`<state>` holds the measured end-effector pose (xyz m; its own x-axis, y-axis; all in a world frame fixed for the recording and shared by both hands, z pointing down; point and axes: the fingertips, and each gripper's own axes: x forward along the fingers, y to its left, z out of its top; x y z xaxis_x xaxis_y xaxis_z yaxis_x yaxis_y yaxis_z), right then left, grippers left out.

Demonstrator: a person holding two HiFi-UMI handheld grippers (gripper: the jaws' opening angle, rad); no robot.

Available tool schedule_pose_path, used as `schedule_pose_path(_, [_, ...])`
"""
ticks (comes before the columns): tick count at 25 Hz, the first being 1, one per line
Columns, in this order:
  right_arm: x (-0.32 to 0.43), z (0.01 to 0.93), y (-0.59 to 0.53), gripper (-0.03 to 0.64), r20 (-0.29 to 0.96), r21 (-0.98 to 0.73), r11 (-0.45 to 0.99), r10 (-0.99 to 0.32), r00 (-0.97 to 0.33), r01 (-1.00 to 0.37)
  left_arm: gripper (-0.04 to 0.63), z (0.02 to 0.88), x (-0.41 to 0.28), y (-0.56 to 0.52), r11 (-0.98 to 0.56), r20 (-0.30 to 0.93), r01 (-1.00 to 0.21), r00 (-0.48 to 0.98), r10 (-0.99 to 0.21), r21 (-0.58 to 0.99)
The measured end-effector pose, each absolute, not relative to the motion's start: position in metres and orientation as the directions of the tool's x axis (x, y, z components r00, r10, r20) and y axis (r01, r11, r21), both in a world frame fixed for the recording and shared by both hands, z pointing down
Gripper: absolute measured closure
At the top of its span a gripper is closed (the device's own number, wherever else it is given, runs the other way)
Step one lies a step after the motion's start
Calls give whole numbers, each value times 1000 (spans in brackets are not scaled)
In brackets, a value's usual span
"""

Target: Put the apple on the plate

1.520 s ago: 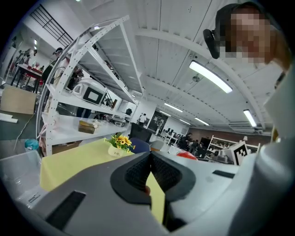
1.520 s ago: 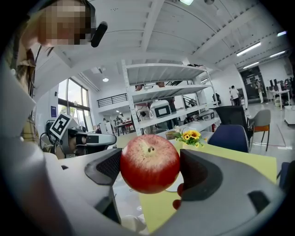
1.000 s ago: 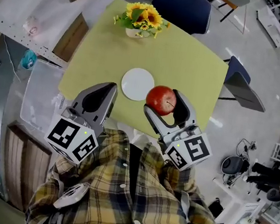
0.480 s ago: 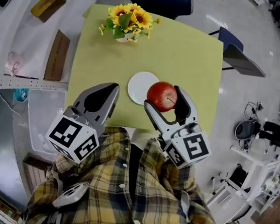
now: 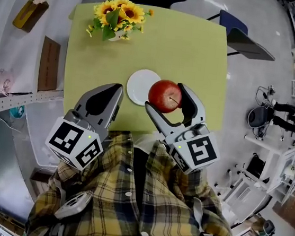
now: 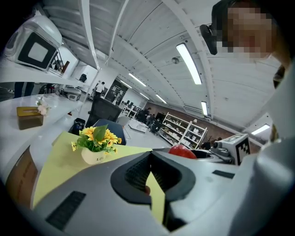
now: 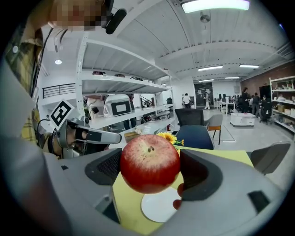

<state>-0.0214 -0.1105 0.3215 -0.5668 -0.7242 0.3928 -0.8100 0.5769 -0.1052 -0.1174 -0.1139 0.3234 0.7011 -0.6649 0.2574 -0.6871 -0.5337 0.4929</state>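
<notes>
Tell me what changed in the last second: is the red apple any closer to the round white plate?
The right gripper carried the red apple leftward toward the round white plate; in the head view it now overlaps the plate's right edge instead of sitting beside it, held above, not set down. Unchanged: the grip on the apple; the left gripper shut, empty, by the near edge of the yellow-green table.
</notes>
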Motion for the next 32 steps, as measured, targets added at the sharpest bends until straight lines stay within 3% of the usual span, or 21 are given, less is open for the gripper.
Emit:
schedule_pose_path(16, [-13,314,-130,242,378,-75,687,-652,-658,-723,588,327,-107,-114,-476,282,-739,641,-714,476])
schedule_pose_path(32, [-19,413,-136,242,480,-196,708,-534,-696,-678,589,375,-113,-95,-354,415,-803,563,-715,480])
